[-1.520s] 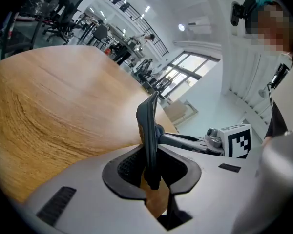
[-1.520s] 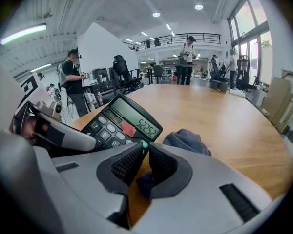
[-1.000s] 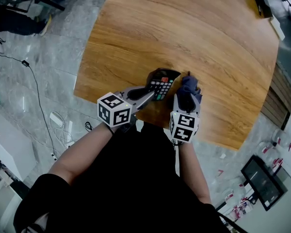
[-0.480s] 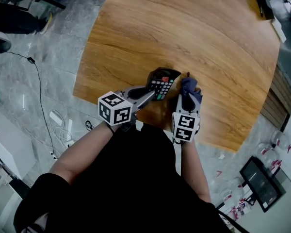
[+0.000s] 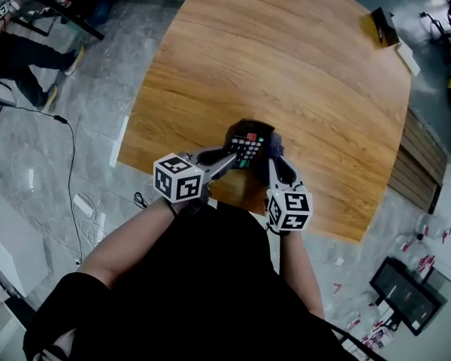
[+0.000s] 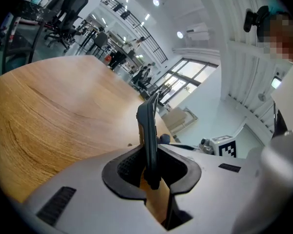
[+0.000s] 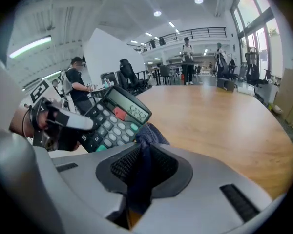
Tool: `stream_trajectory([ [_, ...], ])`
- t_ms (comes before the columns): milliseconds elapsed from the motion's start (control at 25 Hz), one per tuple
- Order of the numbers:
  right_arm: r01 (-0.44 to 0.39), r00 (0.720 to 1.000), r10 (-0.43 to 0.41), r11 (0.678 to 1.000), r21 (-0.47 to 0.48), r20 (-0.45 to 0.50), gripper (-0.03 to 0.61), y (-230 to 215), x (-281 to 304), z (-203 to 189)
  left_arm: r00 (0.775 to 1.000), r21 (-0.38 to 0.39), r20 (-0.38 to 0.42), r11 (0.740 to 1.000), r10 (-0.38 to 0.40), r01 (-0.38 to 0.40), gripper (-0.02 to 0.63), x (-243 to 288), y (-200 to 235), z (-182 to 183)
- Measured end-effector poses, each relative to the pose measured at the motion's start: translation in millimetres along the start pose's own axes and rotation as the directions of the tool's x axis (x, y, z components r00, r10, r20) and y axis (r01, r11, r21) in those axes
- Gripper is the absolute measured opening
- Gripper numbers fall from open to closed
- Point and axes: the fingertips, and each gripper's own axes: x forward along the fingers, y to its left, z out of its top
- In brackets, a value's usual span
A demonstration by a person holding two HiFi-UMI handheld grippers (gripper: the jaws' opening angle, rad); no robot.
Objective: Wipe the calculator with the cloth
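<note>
- A person in a black top [image 5: 203, 277] stands at the near edge of a wooden counter [image 5: 301, 59], holding a gripper in each hand.
- The left gripper [image 5: 227, 159] is clamped on the bottom end of a dark calculator [image 5: 248, 141]. In the left gripper view, the calculator [image 6: 149, 130] stands edge-on between the two pads.
- The right gripper [image 5: 278, 165] has its jaws closing, with a dark blue cloth [image 7: 139, 179] caught between the pads.
- The cloth's bunched end [image 5: 273, 149] pokes out past the jaws, just beside the calculator's right side. Whether it touches is unclear.
- The calculator [image 7: 115, 118] sits tilted between the two grippers, over the near part of the counter. Its keys and display face up, with one red key and a few green ones among the grey.
- Past the grippers, the counter is pale wood grain, with a small dark object [image 5: 382, 22] near its far right corner.
- A grey marbled floor [image 5: 98, 74] surrounds the counter, and a thin black cable [image 5: 68, 164] trails across it on the left.
</note>
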Motion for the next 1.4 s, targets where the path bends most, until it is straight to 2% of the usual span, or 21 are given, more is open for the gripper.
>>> stream_trajectory([
  [200,-0.008,0.985,0.016,0.999,-0.044,0.174,0.057,11,-30,70,1.0,0.018,0.018,1.0,-0.01,0.01,0.071,-5,-11,8],
  [360,-0.032,0.973,0.049,0.996,-0.081,0.226,0.057,28,-37,100,1.0,0.041,0.026,0.999,-0.012,0.011,0.071,-9,-18,12],
  [560,-0.1,0.971,0.126,0.986,-0.134,0.202,0.057,62,-28,101,1.0,0.079,0.026,0.997,-0.012,0.01,0.071,-8,-27,13],
  [720,-0.181,0.947,0.226,0.963,-0.202,0.227,0.057,102,-34,111,1.0,0.104,0.025,0.995,-0.007,0.005,0.071,-6,-33,12],
  [840,-0.211,0.936,0.264,0.95,-0.229,0.233,0.057,116,-38,115,0.999,0.102,0.032,0.995,-0.003,0.0,0.071,-5,-35,12],
  [1240,-0.197,0.955,0.227,0.967,-0.163,0.191,0.057,96,-29,86,0.998,0.095,0.054,0.995,0.012,-0.017,0.071,-10,-33,15],
  [1400,-0.179,0.971,0.198,0.974,-0.142,0.132,0.057,88,-22,62,0.996,0.075,0.088,0.997,0.014,-0.021,0.071,-16,-29,24],
])
